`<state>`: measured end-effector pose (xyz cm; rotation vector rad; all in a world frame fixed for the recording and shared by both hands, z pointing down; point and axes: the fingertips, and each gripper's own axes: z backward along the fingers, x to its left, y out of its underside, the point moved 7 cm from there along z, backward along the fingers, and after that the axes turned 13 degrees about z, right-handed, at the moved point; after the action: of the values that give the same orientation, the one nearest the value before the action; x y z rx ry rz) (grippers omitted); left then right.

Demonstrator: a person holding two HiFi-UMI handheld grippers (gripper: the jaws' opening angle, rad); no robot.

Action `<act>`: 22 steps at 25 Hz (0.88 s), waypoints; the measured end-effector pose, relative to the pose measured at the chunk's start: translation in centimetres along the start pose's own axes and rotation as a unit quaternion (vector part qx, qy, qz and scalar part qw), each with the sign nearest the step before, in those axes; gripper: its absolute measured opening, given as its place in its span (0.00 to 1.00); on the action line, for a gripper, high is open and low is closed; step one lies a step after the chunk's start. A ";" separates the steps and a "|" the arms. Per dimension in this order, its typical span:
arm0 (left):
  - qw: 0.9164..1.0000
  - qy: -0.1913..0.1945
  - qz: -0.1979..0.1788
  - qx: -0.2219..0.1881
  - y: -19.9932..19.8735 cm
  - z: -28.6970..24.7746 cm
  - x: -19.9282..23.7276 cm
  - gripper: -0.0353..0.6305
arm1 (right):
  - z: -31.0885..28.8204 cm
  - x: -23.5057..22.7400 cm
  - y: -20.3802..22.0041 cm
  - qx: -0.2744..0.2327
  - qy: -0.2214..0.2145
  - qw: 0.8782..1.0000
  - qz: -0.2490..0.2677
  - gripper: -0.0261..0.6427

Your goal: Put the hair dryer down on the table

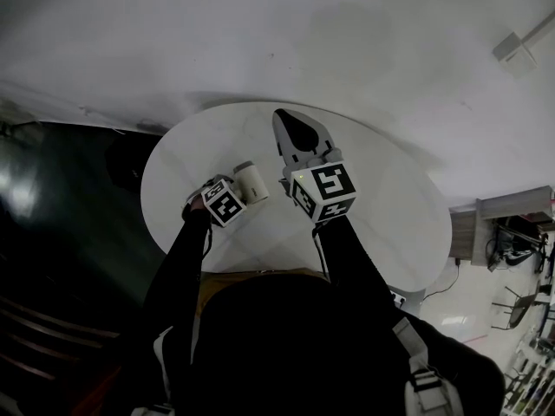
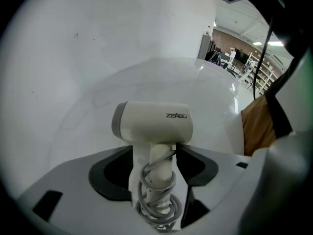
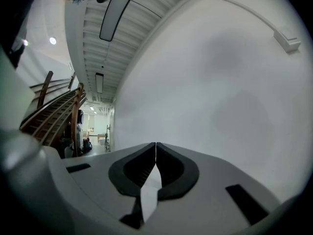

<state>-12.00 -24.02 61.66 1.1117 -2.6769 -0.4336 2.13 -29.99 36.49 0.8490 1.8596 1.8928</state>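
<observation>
A cream hair dryer (image 2: pixel 152 123) with a grey end cap and its cord wound round the handle stands between the jaws of my left gripper (image 2: pixel 153 158), which is shut on the handle. In the head view the hair dryer (image 1: pixel 250 181) shows over the left part of the round white table (image 1: pixel 381 206), just right of the left gripper (image 1: pixel 227 195); whether it touches the tabletop I cannot tell. My right gripper (image 1: pixel 297 126) is held higher over the table's far middle, its jaws shut with nothing between them. In its own view the right gripper (image 3: pixel 155 146) points at a white wall.
The white table (image 2: pixel 161 77) stands against a white wall. Dark floor lies to the left (image 1: pixel 61 206). A brown chair back (image 2: pixel 257 126) is at the near edge of the table. Shelving and clutter (image 1: pixel 520 250) stand at the far right.
</observation>
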 end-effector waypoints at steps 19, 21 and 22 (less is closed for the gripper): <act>0.910 -0.136 0.091 -0.381 -7.1 17.5 3.3 0.49 | -0.9 1.2 0.1 -0.005 -0.019 1.000 -0.006 0.08; 0.891 -0.147 0.089 -0.420 -7.5 19.3 3.1 0.49 | -1.0 1.3 0.2 -0.005 -0.020 1.000 -0.005 0.08; 0.883 -0.152 0.087 -0.436 -7.6 20.1 2.9 0.49 | -1.0 1.4 0.2 -0.004 -0.021 1.000 -0.005 0.08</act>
<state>-15.11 -27.40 40.50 0.5391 -2.2829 -1.6643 0.47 -29.87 36.97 0.8670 1.8269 1.8618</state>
